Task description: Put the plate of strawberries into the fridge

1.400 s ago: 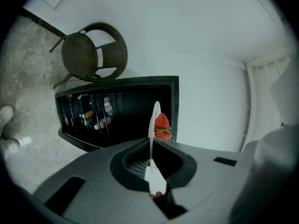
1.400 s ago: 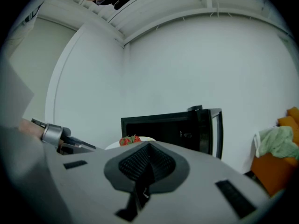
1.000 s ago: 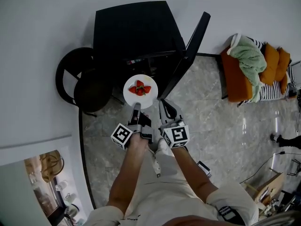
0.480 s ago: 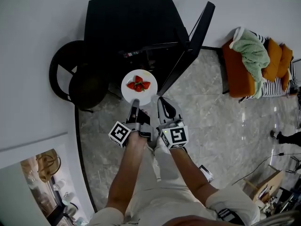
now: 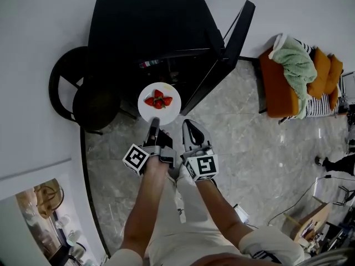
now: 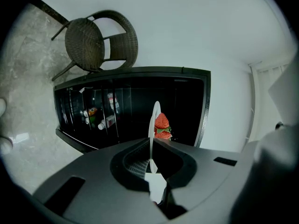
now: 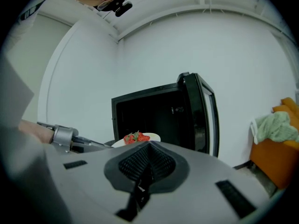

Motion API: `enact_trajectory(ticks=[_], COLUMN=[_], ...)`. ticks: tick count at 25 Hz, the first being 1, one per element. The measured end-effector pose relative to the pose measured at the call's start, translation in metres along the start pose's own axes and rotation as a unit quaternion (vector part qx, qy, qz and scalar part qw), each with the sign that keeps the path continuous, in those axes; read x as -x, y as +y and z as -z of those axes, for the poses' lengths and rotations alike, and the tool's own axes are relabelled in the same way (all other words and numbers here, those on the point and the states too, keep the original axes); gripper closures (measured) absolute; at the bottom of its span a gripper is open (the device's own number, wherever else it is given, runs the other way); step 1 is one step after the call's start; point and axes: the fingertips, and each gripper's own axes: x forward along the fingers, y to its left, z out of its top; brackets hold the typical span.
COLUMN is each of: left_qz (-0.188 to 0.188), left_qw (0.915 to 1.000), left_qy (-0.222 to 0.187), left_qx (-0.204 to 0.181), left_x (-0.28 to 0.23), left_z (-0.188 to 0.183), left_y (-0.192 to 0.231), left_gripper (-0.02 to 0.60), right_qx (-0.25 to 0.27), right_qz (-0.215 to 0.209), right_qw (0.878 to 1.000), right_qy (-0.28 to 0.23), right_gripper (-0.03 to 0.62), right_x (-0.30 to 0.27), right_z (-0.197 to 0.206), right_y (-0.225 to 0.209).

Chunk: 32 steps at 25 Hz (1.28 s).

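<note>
I'm looking down on a grey marble floor against a white wall. The black fridge stands with its door swung open to the right. An orange sofa with a green blanket sits well off to the right, and a dark wicker chair is just left of the fridge. The white plate hangs in front of the fridge opening, not yet inside. My left gripper is clamped on its near rim. My right gripper sits just beside it, jaws together and empty. The strawberries lie mid-plate. Bottles inside carry labels too small to read.
</note>
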Motion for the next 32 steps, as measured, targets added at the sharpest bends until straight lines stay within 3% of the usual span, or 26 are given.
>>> enact_trajectory(ticks=[15,32], left_qz=[-0.03,-0.038], left_qw=[0.9995,0.9992], left_qy=[0.014,0.014], left_qx=[0.0,-0.002], left_x=[-0.039,-0.077], left_z=[-0.009,-0.018], left_y=[0.052,0.077], left_gripper=[0.571,0.571], right_qx=[-0.009,-0.01], right_qz=[-0.004,-0.003], right_qw=[1.0,1.0], right_qy=[0.002,0.0], right_gripper=[0.583,0.583], right_x=[-0.012,-0.003], right_z=[0.011,0.013], right_y=[-0.004,0.001])
